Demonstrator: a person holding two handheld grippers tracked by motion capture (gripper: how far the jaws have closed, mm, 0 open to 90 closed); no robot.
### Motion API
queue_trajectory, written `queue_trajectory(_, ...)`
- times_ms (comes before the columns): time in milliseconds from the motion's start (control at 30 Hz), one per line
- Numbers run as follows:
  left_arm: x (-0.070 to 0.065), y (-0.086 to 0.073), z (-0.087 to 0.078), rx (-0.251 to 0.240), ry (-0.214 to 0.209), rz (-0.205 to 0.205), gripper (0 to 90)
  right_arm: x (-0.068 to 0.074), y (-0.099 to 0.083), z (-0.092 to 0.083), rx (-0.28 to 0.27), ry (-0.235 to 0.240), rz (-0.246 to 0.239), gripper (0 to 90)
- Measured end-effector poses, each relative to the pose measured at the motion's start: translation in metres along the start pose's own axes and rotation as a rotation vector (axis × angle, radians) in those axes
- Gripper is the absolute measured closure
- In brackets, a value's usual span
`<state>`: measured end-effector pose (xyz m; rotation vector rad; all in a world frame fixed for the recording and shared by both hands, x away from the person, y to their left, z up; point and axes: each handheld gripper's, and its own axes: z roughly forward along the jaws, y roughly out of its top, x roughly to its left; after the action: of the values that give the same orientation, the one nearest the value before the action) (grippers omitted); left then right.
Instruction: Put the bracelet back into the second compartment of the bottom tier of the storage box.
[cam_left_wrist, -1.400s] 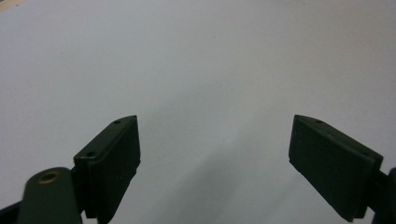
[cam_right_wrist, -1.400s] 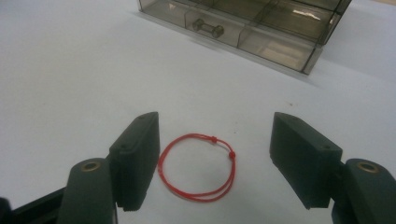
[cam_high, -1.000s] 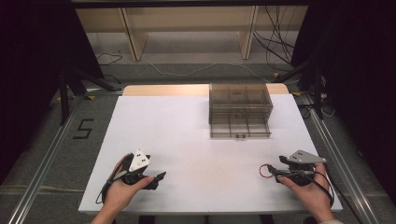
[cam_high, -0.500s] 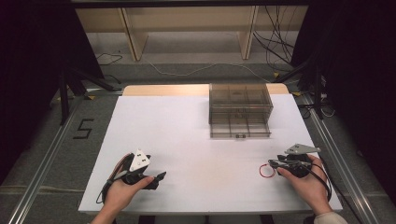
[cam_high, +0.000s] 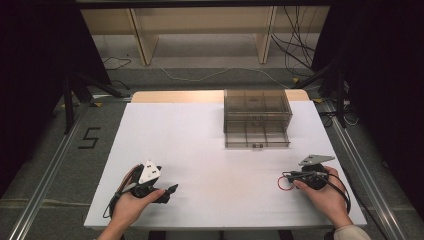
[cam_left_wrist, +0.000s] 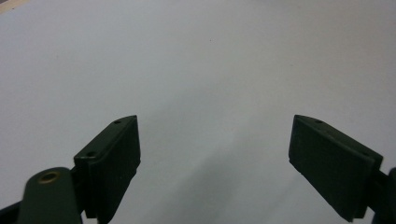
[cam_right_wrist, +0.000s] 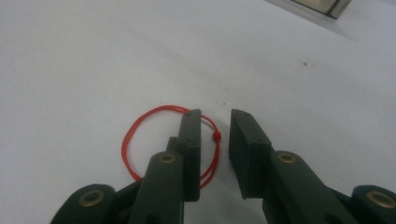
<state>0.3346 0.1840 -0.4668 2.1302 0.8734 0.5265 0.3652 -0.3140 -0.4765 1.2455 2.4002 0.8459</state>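
Note:
A thin red string loop (cam_right_wrist: 123, 144) with a small bead lies flat on the white table (cam_high: 210, 150), near its front right (cam_high: 280, 184). My right gripper (cam_right_wrist: 215, 116) is down over the loop. Its left jaw covers part of the string, and the beaded side lies in the narrow gap between the jaws. The jaws have just been closing, and the pads do not press on the string. A hand holds this gripper (cam_high: 287, 176) from the right. My left gripper (cam_left_wrist: 215, 154) stands wide open over bare table at the front left (cam_high: 172, 189), with nothing between its fingers.
A smoky clear plastic drawer box (cam_high: 256, 118) stands at the back right of the table, its drawers shut. A wooden strip runs along the far edge. Cables trail from both grippers. Metal rails flank the table.
The right gripper's jaws have narrowed from wide open to a small gap, and it has edged left onto the red loop. The left hand and gripper have not moved.

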Motion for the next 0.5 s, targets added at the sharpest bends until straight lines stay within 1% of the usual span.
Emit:
queue_trajectory(67,-0.0001,0.0000,0.0002,0.000,0.000,-0.001,16.5,-0.0004,-0.0001,-0.0002,0.001,0.000,0.000,76.3)
queue_trajectory(100,-0.0001,-0.0001,0.0003,0.000,-0.001,-0.001,16.5,-0.0010,-0.0004,-0.0002,0.002,-0.004,0.001,78.8)
queue_trajectory(200,-0.0002,0.0000,0.0006,-0.002,-0.002,-0.001,16.5,-0.0013,-0.0008,0.0002,-0.004,-0.001,0.005,81.1)
queue_trajectory(333,-0.0005,-0.0003,0.0012,-0.003,-0.002,-0.002,16.6,-0.0011,-0.0013,0.0010,-0.008,0.007,0.017,86.8)
queue_trajectory(467,-0.0015,-0.0006,0.0021,-0.001,-0.007,-0.005,16.6,-0.0018,-0.0017,0.0008,-0.010,0.008,0.031,88.0)
queue_trajectory(500,-0.0014,-0.0007,0.0021,0.003,-0.007,0.000,16.6,-0.0018,-0.0017,0.0008,-0.010,0.008,0.031,88.0)
